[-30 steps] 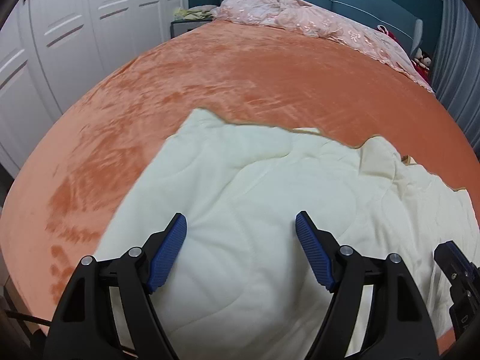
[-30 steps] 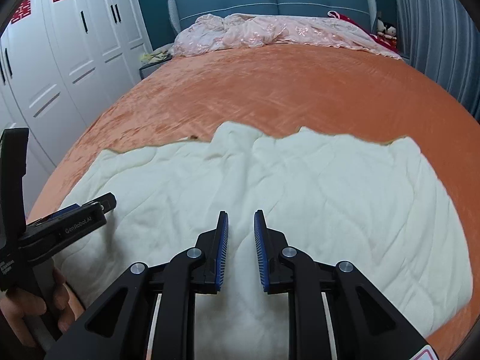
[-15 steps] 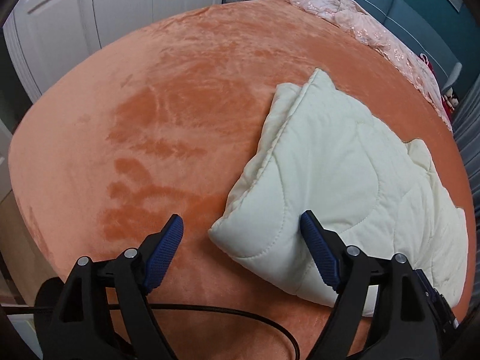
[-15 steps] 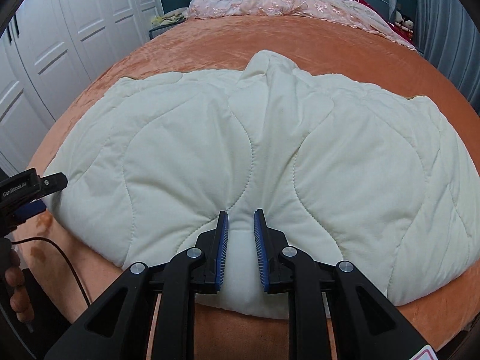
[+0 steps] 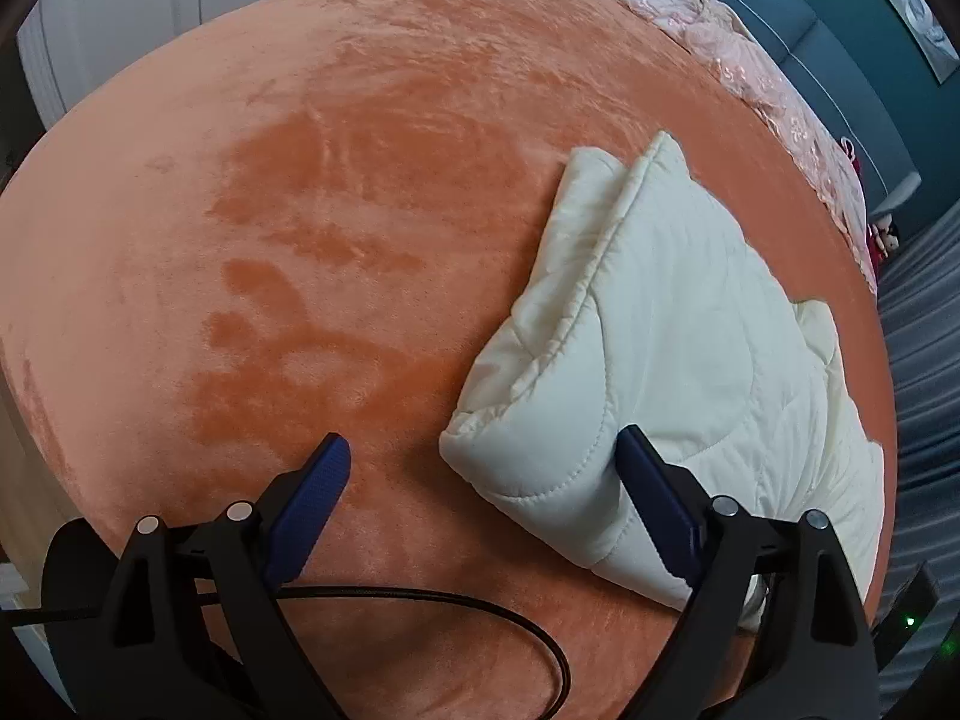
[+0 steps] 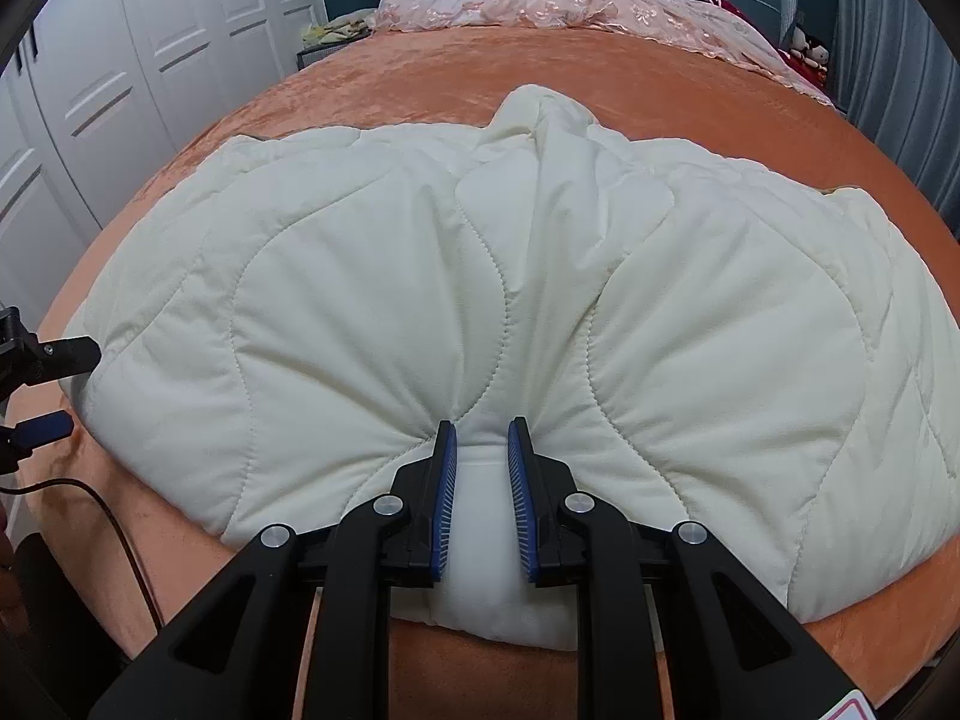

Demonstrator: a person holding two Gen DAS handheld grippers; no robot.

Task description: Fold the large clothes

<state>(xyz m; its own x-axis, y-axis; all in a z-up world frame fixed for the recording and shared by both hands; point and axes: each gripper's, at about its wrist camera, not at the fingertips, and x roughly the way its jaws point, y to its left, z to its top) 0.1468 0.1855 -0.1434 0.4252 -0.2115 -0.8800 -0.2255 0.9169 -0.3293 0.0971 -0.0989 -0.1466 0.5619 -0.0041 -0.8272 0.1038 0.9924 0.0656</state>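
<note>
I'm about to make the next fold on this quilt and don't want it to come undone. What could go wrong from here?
1. Only the right gripper pinches the cream quilt, at its near edge; the left gripper is open around the corner, so a pull could drag it lopsided.
2. The fabric bunches at that pinch, so a crease may set there.
3. The black cable trails over the orange bedspread near the corner and could snag.

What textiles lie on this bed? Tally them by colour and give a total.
Cream: 1, the quilted comforter, its near edge pinched in the right gripper.
Orange: 1, the plush bedspread.
Pink: 1, the embroidered cover by the headboard.
Total: 3.
</note>
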